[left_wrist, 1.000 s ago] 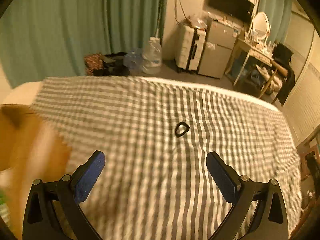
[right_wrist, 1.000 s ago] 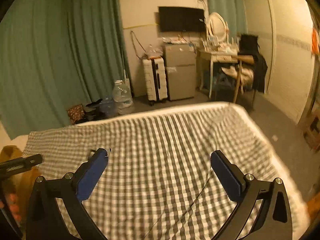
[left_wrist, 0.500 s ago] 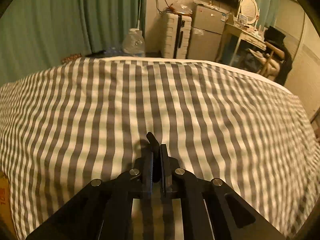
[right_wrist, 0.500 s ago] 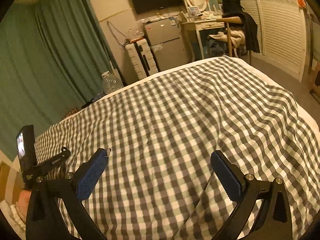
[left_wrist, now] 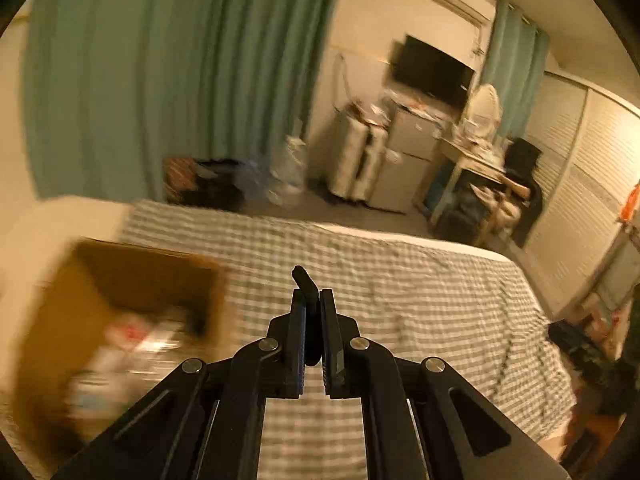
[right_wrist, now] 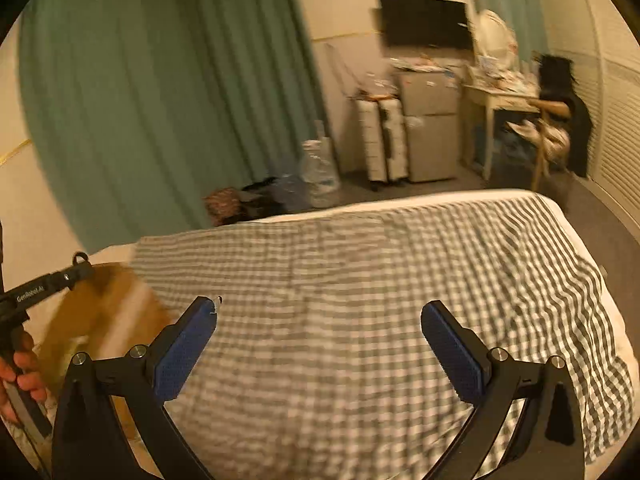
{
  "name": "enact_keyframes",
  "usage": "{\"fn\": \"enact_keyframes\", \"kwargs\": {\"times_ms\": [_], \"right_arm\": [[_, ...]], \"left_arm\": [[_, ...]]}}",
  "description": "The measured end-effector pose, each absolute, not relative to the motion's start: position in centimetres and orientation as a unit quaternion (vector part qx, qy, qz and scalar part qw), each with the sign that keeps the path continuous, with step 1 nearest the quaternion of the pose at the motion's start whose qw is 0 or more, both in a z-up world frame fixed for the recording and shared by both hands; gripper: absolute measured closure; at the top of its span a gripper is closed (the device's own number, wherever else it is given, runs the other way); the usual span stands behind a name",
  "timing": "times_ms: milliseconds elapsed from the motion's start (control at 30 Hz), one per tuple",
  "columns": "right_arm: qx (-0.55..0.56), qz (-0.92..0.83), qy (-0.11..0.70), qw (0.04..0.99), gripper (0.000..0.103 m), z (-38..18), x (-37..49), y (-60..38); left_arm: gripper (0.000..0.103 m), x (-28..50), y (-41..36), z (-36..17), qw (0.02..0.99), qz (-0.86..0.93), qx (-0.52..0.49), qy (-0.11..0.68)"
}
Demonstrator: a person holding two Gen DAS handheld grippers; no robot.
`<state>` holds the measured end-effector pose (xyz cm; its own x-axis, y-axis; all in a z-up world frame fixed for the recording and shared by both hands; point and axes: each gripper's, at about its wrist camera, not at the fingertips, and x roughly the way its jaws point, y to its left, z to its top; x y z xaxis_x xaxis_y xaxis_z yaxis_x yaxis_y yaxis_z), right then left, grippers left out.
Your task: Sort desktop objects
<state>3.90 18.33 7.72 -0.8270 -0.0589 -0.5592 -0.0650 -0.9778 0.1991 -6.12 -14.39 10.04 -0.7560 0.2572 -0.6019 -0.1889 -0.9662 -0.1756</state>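
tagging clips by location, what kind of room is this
Most likely a bedroom or studio flat: a bed under a checked cover, a wall TV, and a suitcase beside a small fridge.

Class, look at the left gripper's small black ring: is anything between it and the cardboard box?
Nothing visible. The left gripper holds the black ring above the checked bedcover; the open cardboard box lies lower left, with clear air between them.

A home bedroom, seemingly: a bed (right_wrist: pixel 360 280) with checked cover, green curtains (right_wrist: pixel 160 100), and beyond the bed a wall-mounted television (right_wrist: pixel 424 22), small fridge (right_wrist: pixel 430 120) and suitcase (right_wrist: pixel 382 144).
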Motion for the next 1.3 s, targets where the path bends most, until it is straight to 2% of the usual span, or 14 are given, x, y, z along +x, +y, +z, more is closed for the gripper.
{"fn": "enact_keyframes", "kwargs": {"times_ms": [133, 200, 233, 267, 300, 333, 400, 567, 767, 867, 1033, 1300], "right_arm": [[-0.305, 0.947, 0.091, -0.034, 0.000, 8.7, 4.6, 13.8], [-0.316, 0.943, 0.086, -0.057, 0.000, 8.8, 4.5, 11.3], [-0.323, 0.941, 0.084, -0.063, 0.000, 8.8, 4.5, 10.0], [-0.331, 0.937, 0.084, -0.066, 0.000, 8.7, 4.3, 8.8], [-0.339, 0.934, 0.088, -0.063, 0.000, 8.5, 4.0, 7.9], [-0.344, 0.932, 0.092, -0.058, 0.000, 8.1, 3.8, 7.4], [-0.347, 0.931, 0.103, -0.048, 0.000, 6.7, 4.0, 6.4], [-0.371, 0.921, 0.117, -0.005, 0.000, 2.4, 5.7, 5.9], [-0.314, 0.943, 0.111, 0.012, 0.000, 4.1, 7.5, 6.5], [-0.321, 0.942, 0.094, 0.014, 0.000, 3.8, 7.2, 5.8], [-0.332, 0.940, 0.072, 0.012, 0.000, 3.5, 6.2, 5.2], [-0.333, 0.941, 0.064, 0.014, 0.000, 3.2, 6.1, 5.3]], "left_arm": [[0.098, -5.1, -21.0, 9.1, 0.062, 0.929, -0.363, -0.039], [0.090, -4.0, -22.7, 7.8, 0.046, 0.924, -0.379, -0.027], [0.068, -3.6, -23.2, 7.4, 0.039, 0.921, -0.386, -0.018], [0.028, -3.2, -23.5, 7.1, 0.023, 0.919, -0.393, -0.003], [0.010, -3.0, -23.9, 7.1, 0.006, 0.921, -0.390, 0.004], [0.000, -2.3, -24.2, 7.0, -0.004, 0.926, -0.378, 0.005], [0.000, -0.9, -23.6, 7.4, -0.003, 0.937, -0.349, -0.006], [0.000, 1.9, -22.4, 6.3, -0.013, 0.935, -0.351, -0.046], [0.000, 4.3, -19.5, 4.5, -0.024, 0.932, -0.356, -0.056], [0.000, 4.6, -19.0, 5.2, 0.002, 0.935, -0.351, -0.048], [0.000, 5.2, -19.5, 6.8, -0.023, 0.945, -0.326, -0.026], [0.000, 5.2, -20.3, 5.6, -0.041, 0.940, -0.339, -0.022]]}}
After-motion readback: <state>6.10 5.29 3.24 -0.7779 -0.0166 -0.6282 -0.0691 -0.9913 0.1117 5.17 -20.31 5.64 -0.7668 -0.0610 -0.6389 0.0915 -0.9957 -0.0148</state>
